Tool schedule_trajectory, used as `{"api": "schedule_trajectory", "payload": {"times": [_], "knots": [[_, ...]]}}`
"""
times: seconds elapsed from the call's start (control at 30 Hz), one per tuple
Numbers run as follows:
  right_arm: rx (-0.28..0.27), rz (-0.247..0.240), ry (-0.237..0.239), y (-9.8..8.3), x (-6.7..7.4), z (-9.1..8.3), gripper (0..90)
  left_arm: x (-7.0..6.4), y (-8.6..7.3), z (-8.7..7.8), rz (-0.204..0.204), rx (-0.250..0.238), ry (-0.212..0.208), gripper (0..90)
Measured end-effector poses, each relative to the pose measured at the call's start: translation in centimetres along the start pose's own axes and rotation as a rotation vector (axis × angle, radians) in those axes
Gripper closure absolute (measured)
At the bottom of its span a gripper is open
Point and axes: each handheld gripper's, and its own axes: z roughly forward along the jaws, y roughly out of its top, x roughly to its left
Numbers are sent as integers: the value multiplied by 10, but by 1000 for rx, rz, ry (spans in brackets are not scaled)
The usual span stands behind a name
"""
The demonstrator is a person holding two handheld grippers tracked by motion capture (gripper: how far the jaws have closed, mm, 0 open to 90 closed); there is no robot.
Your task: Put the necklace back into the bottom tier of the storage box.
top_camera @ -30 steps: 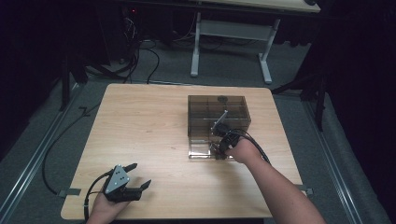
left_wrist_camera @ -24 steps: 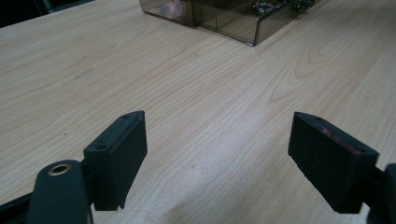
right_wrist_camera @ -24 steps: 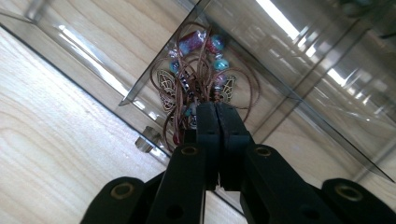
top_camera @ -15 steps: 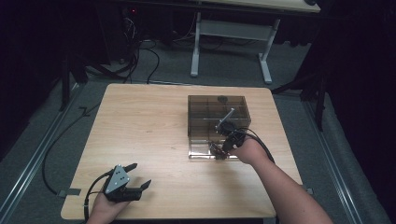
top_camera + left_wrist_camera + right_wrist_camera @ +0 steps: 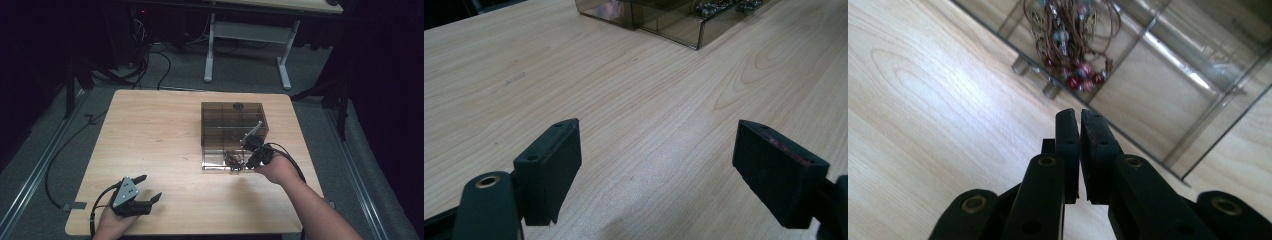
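Beaded jewellery (image 5: 1068, 50), a tangle of brown cord with red and blue beads, lies in the pulled-out drawer (image 5: 1168, 105) of the smoked-plastic organiser box (image 5: 234, 127), just ahead of the right claw (image 5: 1080, 117); that claw's jaws are nearly pressed together with only a thin slit between them and nothing held, poised over the tabletop (image 5: 160, 145) at the drawer's front wall; going by the earlier frames, the jaws have just been opening slightly. Risks, as I judge them: jaws this narrow would push the cords about rather than straddle them; a tip could snag a loop and drag the whole tangle over the low wall; a knock against the light drawer could slide it or tip it off its runners. Well apart, at the near left corner, the left claw (image 5: 664, 165) rests with jaws spread wide and empty; it steadies nothing, so the box may shift under any shove.
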Motion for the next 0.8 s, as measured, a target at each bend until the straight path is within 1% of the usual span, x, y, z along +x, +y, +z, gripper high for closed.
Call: {"api": "schedule_trajectory", "payload": {"times": [0.03, 0.07, 0.1, 0.13, 0.2, 0.23, 0.27, 0.33, 0.37, 0.43, 0.47, 0.5, 0.57, 0.6, 0.67, 0.73, 0.77, 0.8], "knots": [[5, 17, 2, -2, 0, 0, 868, 0, 0, 0, 0, 1, -1, 199], [5, 7, 4, -4, -1, 1, 868, 0, 0, 0, 0, 1, 0, 199], [10, 19, -1, -5, -1, 1, 867, 0, 0, 0, 1, 1, 1, 198], [5, 12, -1, -7, -2, 2, 865, 0, 0, 0, 0, 1, 0, 198], [3, 15, 6, -9, -3, 2, 865, 0, 0, 0, 3, 2, 1, 199], [9, 29, 6, -11, -3, 3, 865, 0, 0, 0, 2, 1, 1, 198], [5, 18, 5, -12, -4, 3, 863, 0, 0, 0, 0, 1, 0, 199], [2, 22, 8, -13, -5, 4, 856, 0, 0, 0, 0, 1, 0, 199], [1, 38, 6, -14, -4, 3, 851, 0, 0, 0, 1, 1, 0, 198], [-19, 34, 9, -17, -5, 4, 827, 0, 0, 0, 1, 0, 0, 198], [-25, 32, 2, -19, -4, 4, 799, 0, 0, 0, 1, -1, 0, 198], [-41, 31, -1, -21, -4, 4, 778, 0, 0, 0, 1, -3, 1, 198], [-87, 58, 11, -28, -5, 5, 737, 0, 0, 0, 2, -4, 1, 198], [-110, 61, 5, -31, -5, 6, 729, 0, 0, 0, 2, -3, 1, 198], [-171, 87, 26, -40, -5, 9, 701, 0, 0, 0, 2, -1, 1, 198], [-227, 102, 31, -50, -5, 12, 673, 0, 0, 0, 0, -2, 3, 198], [-267, 111, 41, -57, -5, 15, 663, 0, 0, 0, 0, -3, 3, 198], [-291, 116, 48, -61, -6, 17, 651, 0, 0, 0, -1, -3, 4, 198]]}}
